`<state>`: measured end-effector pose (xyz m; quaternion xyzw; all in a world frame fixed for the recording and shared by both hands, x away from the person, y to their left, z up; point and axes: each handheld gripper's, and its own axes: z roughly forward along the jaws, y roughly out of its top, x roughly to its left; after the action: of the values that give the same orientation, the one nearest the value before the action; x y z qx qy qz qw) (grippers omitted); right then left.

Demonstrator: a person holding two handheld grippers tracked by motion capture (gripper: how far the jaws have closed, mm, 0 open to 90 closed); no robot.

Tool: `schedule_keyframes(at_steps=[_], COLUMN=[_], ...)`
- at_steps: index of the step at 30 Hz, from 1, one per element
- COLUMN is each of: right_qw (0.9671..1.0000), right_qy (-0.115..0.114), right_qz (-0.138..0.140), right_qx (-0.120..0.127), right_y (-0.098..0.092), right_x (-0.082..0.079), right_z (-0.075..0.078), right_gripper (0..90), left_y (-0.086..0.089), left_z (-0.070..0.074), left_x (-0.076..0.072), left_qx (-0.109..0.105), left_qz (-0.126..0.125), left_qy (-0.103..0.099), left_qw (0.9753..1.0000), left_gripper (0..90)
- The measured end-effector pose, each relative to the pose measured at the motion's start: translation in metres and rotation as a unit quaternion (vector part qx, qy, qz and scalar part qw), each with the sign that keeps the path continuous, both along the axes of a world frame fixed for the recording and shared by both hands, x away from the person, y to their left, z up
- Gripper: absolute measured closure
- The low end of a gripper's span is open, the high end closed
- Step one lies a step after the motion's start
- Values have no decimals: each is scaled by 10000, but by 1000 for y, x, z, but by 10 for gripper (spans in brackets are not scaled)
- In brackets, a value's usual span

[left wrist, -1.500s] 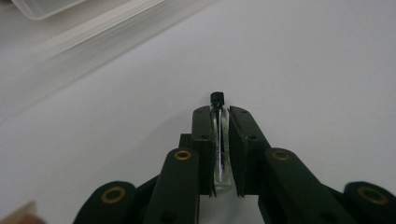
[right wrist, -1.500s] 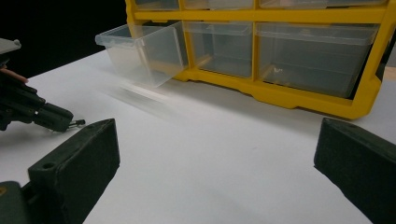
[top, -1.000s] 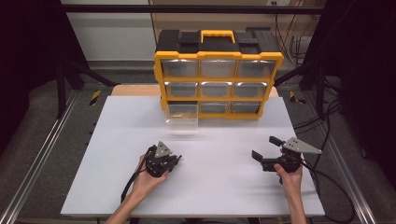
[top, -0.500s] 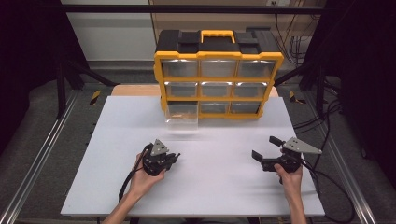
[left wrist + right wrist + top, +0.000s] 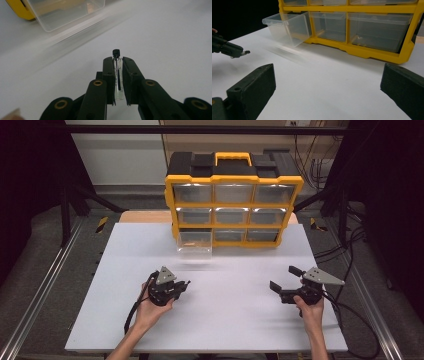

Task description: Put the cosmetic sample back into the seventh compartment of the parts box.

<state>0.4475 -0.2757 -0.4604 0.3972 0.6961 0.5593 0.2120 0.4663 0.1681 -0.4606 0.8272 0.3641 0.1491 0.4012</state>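
A small clear glass vial [image 5: 117, 80] with a black cap [image 5: 116, 52] is clamped lengthwise between the jaws of my left gripper [image 5: 117, 61]. In the high view the left gripper [image 5: 184, 284] sits low over the white table [image 5: 225, 325], front left, pointing right. The vial's cap tip [image 5: 246, 52] pokes out of it in the right gripper view. My right gripper [image 5: 282, 278] hovers at the front right, open and holding nothing, its jaws spread wide [image 5: 329, 85]. A clear drawer [image 5: 195, 243] is pulled out of the yellow organizer's [image 5: 234, 212] bottom left slot.
The yellow and black organizer with clear drawers stands at the table's far edge, its handle [image 5: 233, 157] on top. The pulled-out drawer [image 5: 287, 26] looks empty. Cables trail from both grippers off the front. Metal rails [image 5: 40, 290] run along the table's sides.
The left gripper has shifted slightly to the left with the vial still in it. The right gripper has stayed put and open.
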Motion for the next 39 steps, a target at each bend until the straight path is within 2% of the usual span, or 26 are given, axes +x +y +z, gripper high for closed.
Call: schedule_keyframes(at_steps=[39], right_qw=[10000], right_qy=[5], right_qz=[-31], right_qx=[-18], right_y=[0], right_x=[0], right_z=[0], right_gripper=[6], left_y=[11], left_z=[17], left_x=[5], left_qx=[-209], left_qz=[95], left_qy=[-89], left_qw=[9997], left_gripper=[804])
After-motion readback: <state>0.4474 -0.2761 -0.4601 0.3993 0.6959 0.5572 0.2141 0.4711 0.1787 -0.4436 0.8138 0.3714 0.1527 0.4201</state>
